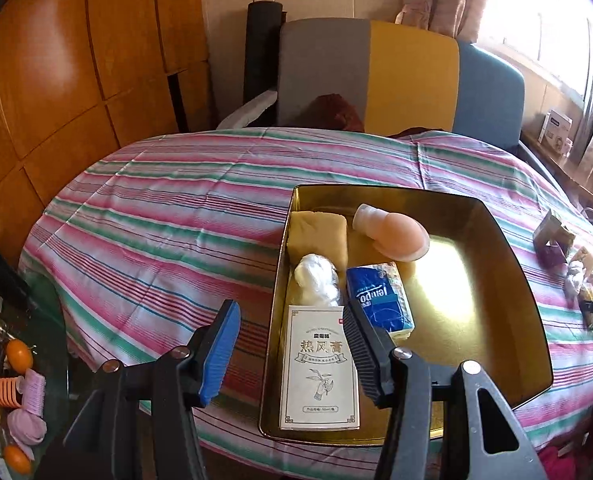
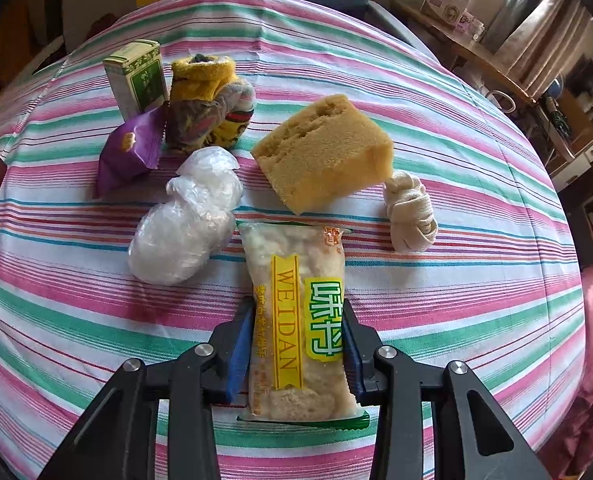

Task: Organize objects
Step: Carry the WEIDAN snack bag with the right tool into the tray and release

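A gold tin tray (image 1: 472, 304) sits on the striped tablecloth (image 1: 168, 216). It holds a white box with printed characters (image 1: 320, 364), a blue tissue pack (image 1: 380, 300), a white plastic bundle (image 1: 316, 280), a yellow sponge (image 1: 316, 232) and a peach bottle (image 1: 392, 232). My left gripper (image 1: 292, 352) hovers open above the tray's left side, over the white box, gripping nothing. My right gripper (image 2: 296, 316) is shut on a clear snack packet with a yellow label (image 2: 296, 304), just over the cloth.
Beyond the packet lie a yellow sponge (image 2: 324, 156), a knotted cream cloth (image 2: 410, 212), a clear plastic bundle (image 2: 184, 220), a purple packet (image 2: 128, 152), rolled socks (image 2: 208, 104) and a green box (image 2: 136, 76). A multicoloured seat back (image 1: 376, 72) stands behind the table.
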Demonstrator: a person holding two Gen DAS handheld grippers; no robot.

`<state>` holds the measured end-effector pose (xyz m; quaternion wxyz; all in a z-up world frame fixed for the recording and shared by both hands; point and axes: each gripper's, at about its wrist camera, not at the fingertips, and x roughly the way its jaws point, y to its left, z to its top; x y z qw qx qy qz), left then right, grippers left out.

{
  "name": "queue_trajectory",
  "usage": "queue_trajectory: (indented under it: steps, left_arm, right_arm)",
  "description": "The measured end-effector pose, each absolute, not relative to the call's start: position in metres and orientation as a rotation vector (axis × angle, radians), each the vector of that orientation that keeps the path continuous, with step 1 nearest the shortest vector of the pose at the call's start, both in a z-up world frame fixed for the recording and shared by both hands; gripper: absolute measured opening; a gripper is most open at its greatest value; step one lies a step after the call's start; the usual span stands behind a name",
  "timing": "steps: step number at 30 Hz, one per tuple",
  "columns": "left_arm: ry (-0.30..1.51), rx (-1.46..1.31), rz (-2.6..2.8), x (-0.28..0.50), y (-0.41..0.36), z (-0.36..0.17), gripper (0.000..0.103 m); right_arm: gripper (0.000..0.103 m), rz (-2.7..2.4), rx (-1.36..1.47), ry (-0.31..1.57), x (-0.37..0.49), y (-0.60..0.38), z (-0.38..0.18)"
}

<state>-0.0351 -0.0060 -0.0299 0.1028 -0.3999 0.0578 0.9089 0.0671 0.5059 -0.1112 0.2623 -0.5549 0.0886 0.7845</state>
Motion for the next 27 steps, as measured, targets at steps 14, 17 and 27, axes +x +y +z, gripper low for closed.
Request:
queue_trajectory:
  steps: [14,17,27]
  left_arm:
    - [0.151,-1.194,2.675,-0.038,-0.010,-0.037,0.054]
    - [0.145,-1.202,2.677,-0.038,-0.012,-0.039,0.054]
    - [0.125,-1.207,2.687,-0.038,-0.019,-0.039,0.054]
  right_arm:
    - [0.040,2.334,-1.266,0.196,0.068,0.464,-0.034]
    - [0.040,2.495,-1.244,0.153,0.052,0.422,-0.010]
    - [0.040,3.023,-1.563,-0.298,-0.009,0.215,-0.027]
